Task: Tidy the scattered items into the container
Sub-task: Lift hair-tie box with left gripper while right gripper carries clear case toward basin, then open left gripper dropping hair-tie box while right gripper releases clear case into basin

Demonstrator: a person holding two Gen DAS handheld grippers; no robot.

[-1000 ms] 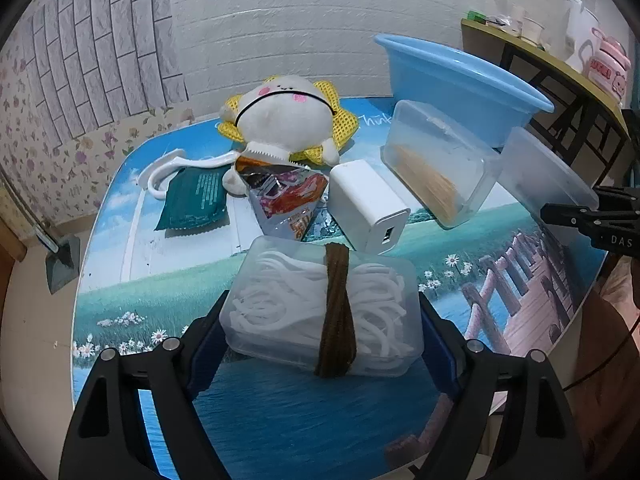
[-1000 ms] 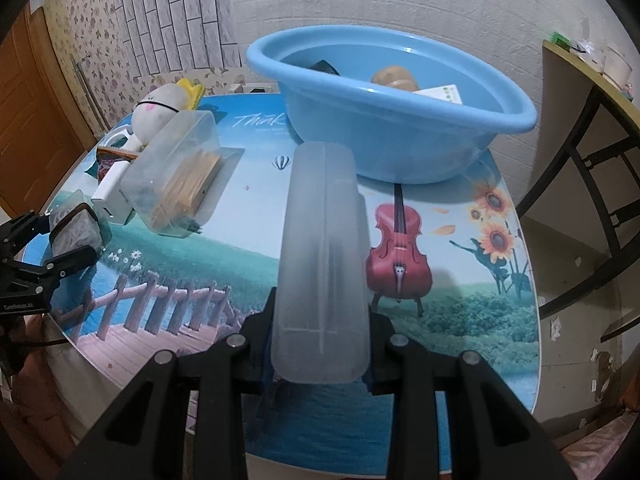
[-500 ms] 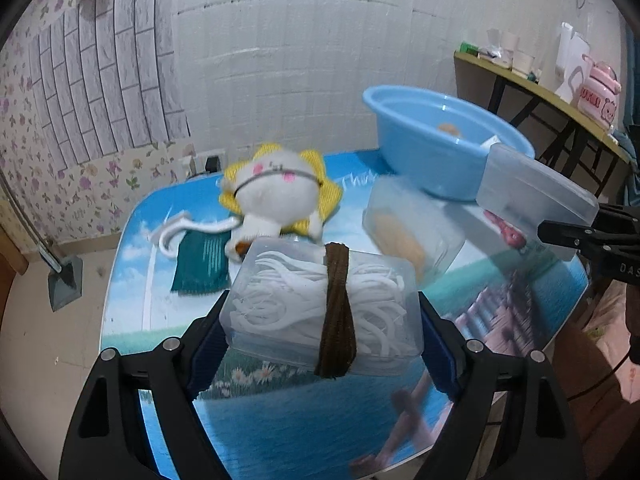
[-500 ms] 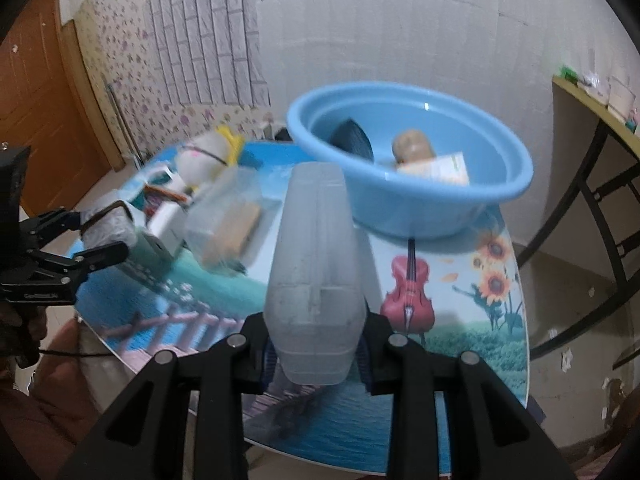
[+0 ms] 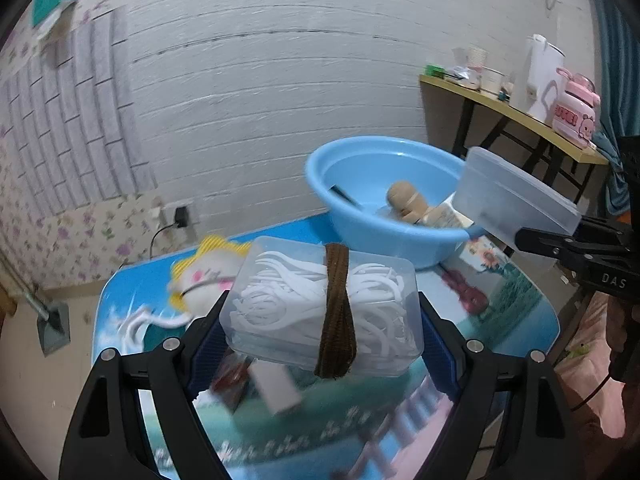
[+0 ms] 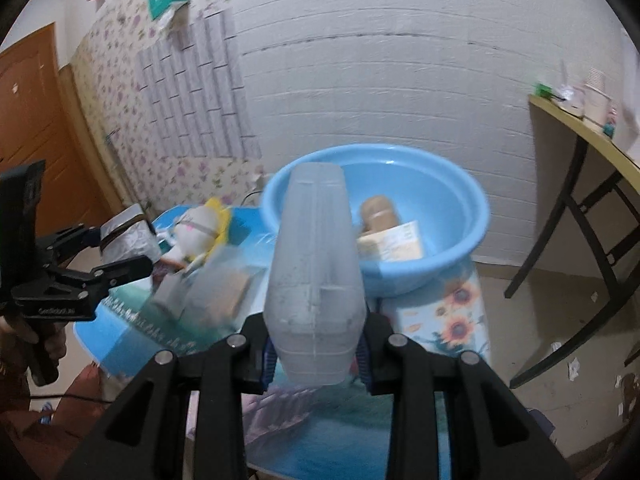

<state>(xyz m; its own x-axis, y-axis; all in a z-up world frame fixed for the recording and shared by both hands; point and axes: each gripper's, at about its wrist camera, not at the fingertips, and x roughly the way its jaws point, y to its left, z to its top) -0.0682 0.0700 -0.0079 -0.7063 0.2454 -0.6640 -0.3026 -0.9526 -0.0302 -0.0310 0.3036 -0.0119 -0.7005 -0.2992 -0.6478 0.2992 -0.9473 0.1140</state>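
Observation:
My left gripper point(image 5: 320, 332) is shut on a clear plastic box of white strips point(image 5: 304, 304) with a brown band around it, held in the air above the table. My right gripper point(image 6: 316, 350) is shut on an empty frosted plastic box point(image 6: 316, 272), which points at the blue basin point(image 6: 448, 248). The basin point(image 5: 360, 236) stands at the table's far right and holds a tan doll-like figure point(image 5: 404, 200) and a flat packet point(image 6: 394, 244). On the table lie a plush toy with a yellow frill point(image 5: 196, 284), a white adapter block point(image 5: 276, 390) and a clear box of tan sticks point(image 6: 224, 294).
The picture-printed table point(image 5: 512, 320) stands by a white brick wall. A wooden side table point(image 5: 516, 114) with cups, a jug and a pink container is at the right. A wall socket with a plug point(image 5: 182, 216) sits behind the table. A wooden door point(image 6: 36, 120) is at the left.
Both grippers have risen from the table with their boxes and tipped up toward the wall. The basin's inside has come into view, and the table items now sit lower and partly hidden.

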